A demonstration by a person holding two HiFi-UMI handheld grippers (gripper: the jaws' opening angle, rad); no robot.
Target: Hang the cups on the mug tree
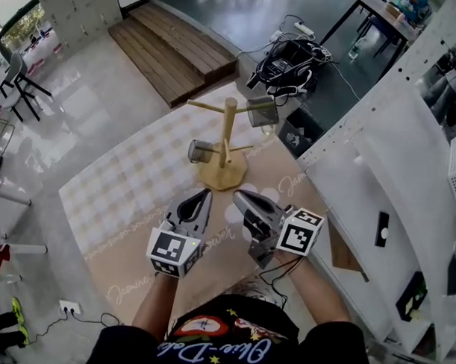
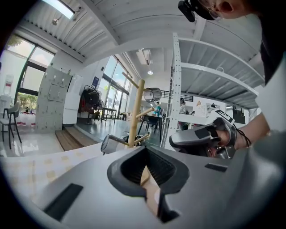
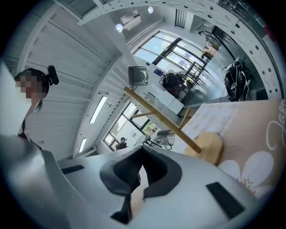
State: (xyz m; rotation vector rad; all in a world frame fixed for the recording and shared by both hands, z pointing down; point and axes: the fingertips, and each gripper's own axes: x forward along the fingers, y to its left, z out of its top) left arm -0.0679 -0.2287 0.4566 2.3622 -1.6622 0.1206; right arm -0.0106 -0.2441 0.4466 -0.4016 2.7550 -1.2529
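Note:
A wooden mug tree (image 1: pixel 227 144) stands on a round base at the far side of the table. Two metal cups hang on it: one (image 1: pixel 262 111) on the upper right peg, one (image 1: pixel 201 151) on the lower left peg. Both grippers hover side by side over the near part of the table, short of the tree's base. My left gripper (image 1: pixel 204 194) is shut and empty. My right gripper (image 1: pixel 241 196) is also shut, with nothing in it. In the left gripper view the tree (image 2: pixel 136 112) and both cups (image 2: pixel 152 94) (image 2: pixel 109 144) rise beyond the jaws. The right gripper view shows the tree (image 3: pixel 161 118) tilted.
A beige cloth (image 1: pixel 131 189) with a checked pattern and flower prints covers the table. White shelving (image 1: pixel 378 168) runs close along the right. On the floor behind lie black bags with cables (image 1: pixel 288 60) and wooden steps (image 1: pixel 177 49).

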